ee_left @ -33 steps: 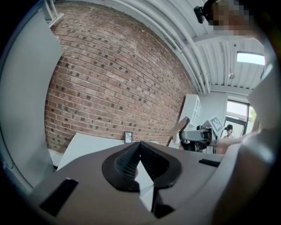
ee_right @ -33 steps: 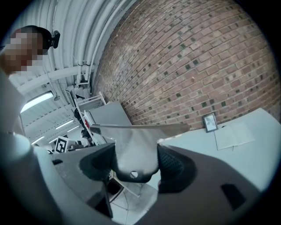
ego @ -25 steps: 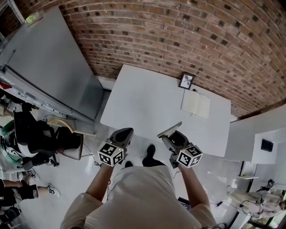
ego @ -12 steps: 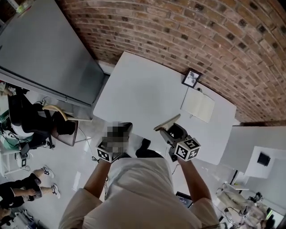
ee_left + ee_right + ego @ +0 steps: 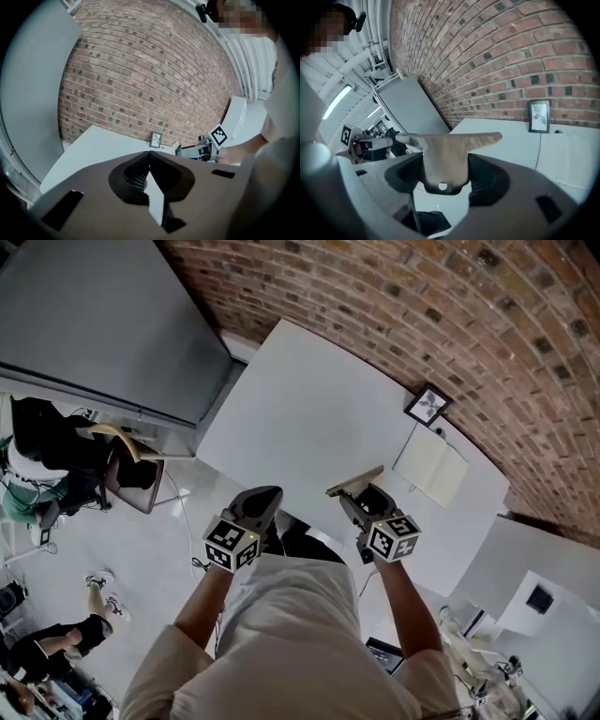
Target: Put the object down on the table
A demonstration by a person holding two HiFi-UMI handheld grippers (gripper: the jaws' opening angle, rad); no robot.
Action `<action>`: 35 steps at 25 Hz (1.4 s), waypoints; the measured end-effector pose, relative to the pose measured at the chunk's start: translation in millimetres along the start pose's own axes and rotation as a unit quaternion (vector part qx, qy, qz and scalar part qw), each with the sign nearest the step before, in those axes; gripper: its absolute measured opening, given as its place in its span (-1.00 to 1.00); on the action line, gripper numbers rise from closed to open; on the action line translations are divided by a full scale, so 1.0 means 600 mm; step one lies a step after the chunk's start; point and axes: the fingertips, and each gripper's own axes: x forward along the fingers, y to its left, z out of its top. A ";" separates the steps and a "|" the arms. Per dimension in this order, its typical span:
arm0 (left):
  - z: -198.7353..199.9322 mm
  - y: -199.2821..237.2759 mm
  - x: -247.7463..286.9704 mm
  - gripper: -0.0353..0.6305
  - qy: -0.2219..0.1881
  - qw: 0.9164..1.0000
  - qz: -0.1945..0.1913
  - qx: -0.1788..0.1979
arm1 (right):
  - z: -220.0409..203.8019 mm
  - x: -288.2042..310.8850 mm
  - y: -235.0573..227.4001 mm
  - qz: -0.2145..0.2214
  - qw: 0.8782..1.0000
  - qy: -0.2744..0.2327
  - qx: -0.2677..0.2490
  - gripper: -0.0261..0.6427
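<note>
A flat tan T-shaped tool (image 5: 354,481) with a wide blade and a hole in its short handle is held level over the near edge of the white table (image 5: 319,418). My right gripper (image 5: 358,493) is shut on its handle. In the right gripper view the tool (image 5: 445,150) fills the space between the jaws, blade pointing away. My left gripper (image 5: 265,495) is shut with nothing in it and hangs just short of the table's near edge. In the left gripper view its jaws (image 5: 149,157) meet in a line.
An open notebook (image 5: 430,470) and a small picture frame (image 5: 427,406) lie at the table's far right, by the brick wall. A large grey panel (image 5: 103,315) stands to the left. Chairs and seated people (image 5: 56,456) fill the floor at left.
The head view has swung, so the table sits higher and further right in it. Both grippers keep about the same pose, and the right one still holds the tool.
</note>
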 end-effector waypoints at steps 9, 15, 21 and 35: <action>0.002 0.093 0.045 -0.91 0.032 0.999 -0.015 0.001 | -0.027 0.114 -0.058 -0.057 0.997 0.059 0.007 -0.06; -0.012 0.131 0.082 -0.91 0.053 0.998 -0.035 -0.004 | -0.069 0.186 -0.106 -0.101 0.990 0.101 0.020 -0.06; -0.041 0.160 0.104 -0.91 0.073 0.996 -0.043 -0.012 | -0.115 0.242 -0.137 -0.137 0.979 0.154 0.009 -0.06; -0.090 0.195 0.112 -0.91 0.093 0.994 -0.035 -0.044 | -0.183 0.304 -0.204 -0.221 0.941 0.255 -0.035 -0.06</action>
